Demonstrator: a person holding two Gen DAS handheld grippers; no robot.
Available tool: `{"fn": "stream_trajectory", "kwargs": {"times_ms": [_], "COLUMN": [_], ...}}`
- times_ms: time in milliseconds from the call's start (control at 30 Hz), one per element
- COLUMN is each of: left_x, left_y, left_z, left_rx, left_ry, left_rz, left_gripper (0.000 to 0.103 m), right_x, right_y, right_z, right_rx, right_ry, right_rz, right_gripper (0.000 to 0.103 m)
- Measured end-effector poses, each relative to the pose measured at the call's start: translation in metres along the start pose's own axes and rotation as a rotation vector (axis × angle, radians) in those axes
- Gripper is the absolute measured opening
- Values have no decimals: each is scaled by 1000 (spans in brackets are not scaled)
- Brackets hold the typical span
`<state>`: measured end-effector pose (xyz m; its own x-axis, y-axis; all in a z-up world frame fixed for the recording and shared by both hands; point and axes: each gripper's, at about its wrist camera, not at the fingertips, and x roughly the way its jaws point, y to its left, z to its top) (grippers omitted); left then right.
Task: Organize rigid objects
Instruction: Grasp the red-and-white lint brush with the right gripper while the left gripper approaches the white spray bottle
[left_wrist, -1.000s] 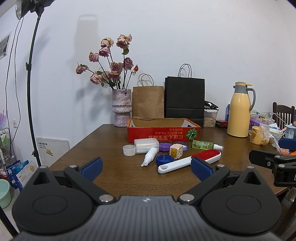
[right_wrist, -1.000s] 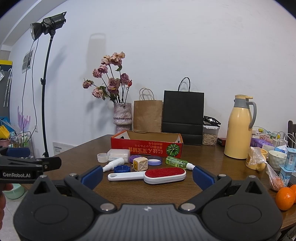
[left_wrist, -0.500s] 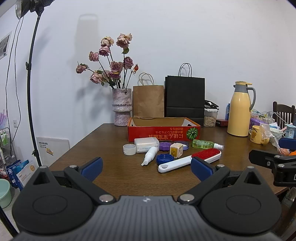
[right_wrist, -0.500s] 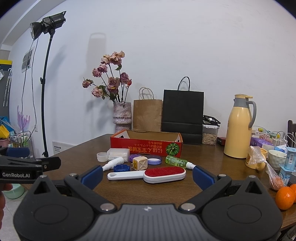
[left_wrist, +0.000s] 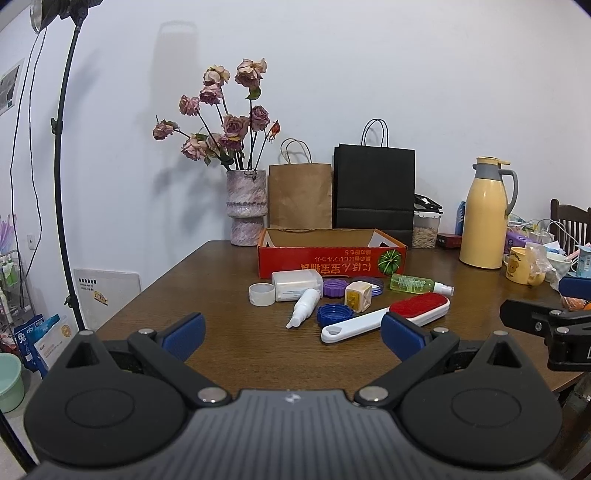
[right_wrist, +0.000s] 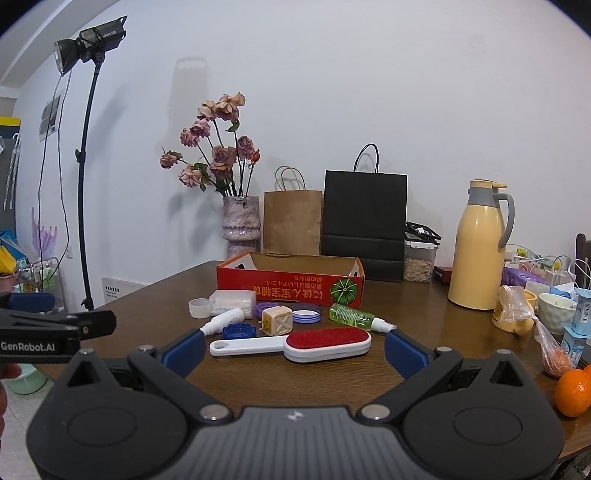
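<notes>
— What has changed in the last second?

— Very little; my right gripper (right_wrist: 294, 349) has crept a touch nearer the pile, so the lint brush (right_wrist: 295, 343) sits slightly lower in its view than before; my left gripper (left_wrist: 293, 332) has hardly shifted. Nothing on the table (left_wrist: 229, 354) has moved, so I judge the sorting has not begun; every piece lies outside the red cardboard box (left_wrist: 332, 256) (open-topped, and empty as far as I can see).

— And your grip?

— Both pairs of jaws are spread wide, holding nothing.

— What are you facing?

— Hard, smooth plastics mostly; the brush has a long flat white handle and a red napped pad, lying nearest me; just behind it a blue ridged cap (left_wrist: 334, 314), a purple ridged cap (left_wrist: 334, 288), a cream cube (left_wrist: 357, 293), and a small white nozzle bottle (left_wrist: 304, 308) on its side; a green clear spray bottle (left_wrist: 413, 284) lies near the box front; a white rectangular case (left_wrist: 297, 284) and a short translucent white ring (left_wrist: 261, 293) lie to the left. The round ones, I expect, may roll when nudged.
</notes>
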<state>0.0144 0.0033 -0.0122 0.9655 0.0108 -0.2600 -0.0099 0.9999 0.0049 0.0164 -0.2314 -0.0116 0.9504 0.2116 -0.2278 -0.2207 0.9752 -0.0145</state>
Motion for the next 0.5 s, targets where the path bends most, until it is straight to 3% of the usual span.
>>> {"fn": "stream_trajectory", "kwargs": {"times_ms": [500], "left_x": [34], "left_y": [3], "left_z": [9], "left_rx": [-3], "left_ry": [47], "left_rz": [3], "left_gripper": [103], "right_x": [35], "right_y": [-2], "right_z": [9], "right_rx": [1], "right_ry": [59], "right_rz": [-3], "right_gripper": [103]}}
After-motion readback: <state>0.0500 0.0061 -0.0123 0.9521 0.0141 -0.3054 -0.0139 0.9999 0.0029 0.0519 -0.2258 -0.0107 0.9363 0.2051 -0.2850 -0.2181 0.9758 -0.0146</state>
